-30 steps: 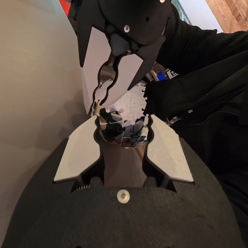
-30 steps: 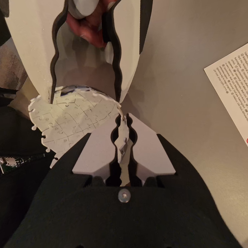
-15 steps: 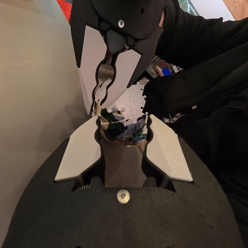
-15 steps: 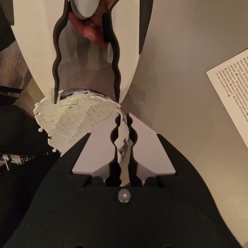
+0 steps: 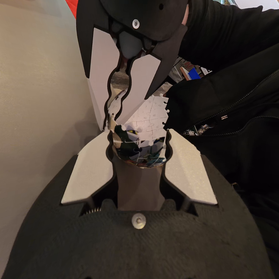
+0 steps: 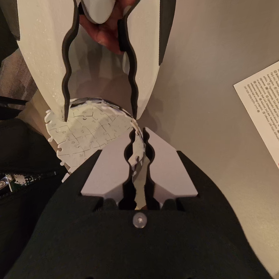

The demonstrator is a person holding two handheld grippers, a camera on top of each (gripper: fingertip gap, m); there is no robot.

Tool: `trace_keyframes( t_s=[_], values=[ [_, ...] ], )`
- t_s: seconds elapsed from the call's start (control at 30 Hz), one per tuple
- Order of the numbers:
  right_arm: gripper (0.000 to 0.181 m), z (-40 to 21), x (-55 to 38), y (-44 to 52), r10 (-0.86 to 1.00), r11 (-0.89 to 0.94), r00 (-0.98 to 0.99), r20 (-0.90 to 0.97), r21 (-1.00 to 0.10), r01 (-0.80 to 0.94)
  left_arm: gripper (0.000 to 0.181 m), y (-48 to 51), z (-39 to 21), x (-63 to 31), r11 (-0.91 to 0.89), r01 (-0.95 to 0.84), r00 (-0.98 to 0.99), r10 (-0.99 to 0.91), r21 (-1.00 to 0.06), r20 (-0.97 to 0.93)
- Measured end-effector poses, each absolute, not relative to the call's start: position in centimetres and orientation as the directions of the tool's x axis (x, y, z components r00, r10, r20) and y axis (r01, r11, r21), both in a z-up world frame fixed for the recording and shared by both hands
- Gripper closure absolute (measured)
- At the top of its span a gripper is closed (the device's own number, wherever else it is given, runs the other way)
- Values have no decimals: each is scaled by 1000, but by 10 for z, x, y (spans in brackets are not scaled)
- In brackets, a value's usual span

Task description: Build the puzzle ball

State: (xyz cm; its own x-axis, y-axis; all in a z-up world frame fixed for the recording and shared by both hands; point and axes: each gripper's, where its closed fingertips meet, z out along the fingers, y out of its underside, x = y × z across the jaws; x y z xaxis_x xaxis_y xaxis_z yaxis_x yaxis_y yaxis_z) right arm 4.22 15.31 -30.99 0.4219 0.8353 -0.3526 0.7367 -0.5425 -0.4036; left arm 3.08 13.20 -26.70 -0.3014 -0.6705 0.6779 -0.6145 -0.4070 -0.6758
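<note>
The puzzle ball (image 5: 145,152) is a partly built curved shell, coloured print outside and white inside, with knobbed open edges. My left gripper (image 5: 139,132) has its fingers spread wide and is shut on the shell from both sides. In the right wrist view the shell (image 6: 90,132) shows its white inside, with my left gripper (image 6: 100,119) straddling it from above. My right gripper (image 6: 138,129) is nearly closed on a white puzzle piece (image 6: 136,151) at the shell's right rim. In the left wrist view my right gripper (image 5: 111,123) reaches down from above with the piece (image 5: 116,104) between its fingers.
A beige table (image 5: 37,105) lies under everything. A white printed sheet (image 6: 259,108) lies on it at the right. A person's black jacket (image 5: 226,135) is close beside the ball, and also shows in the right wrist view (image 6: 22,151). A hand (image 6: 104,34) shows behind the left gripper.
The two grippers have drawn slightly closer together, and the shell has shifted a little to the right in the right wrist view. Both grips are unchanged.
</note>
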Motion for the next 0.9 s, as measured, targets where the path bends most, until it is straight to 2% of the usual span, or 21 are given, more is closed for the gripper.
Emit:
trace_keyframes(
  t_s=[0.9],
  values=[
    [174,-317,40,158,827,-559,442,-348,-426,711,115,136,-274,30,-433,-600,-300,-658,-672,691]
  ],
)
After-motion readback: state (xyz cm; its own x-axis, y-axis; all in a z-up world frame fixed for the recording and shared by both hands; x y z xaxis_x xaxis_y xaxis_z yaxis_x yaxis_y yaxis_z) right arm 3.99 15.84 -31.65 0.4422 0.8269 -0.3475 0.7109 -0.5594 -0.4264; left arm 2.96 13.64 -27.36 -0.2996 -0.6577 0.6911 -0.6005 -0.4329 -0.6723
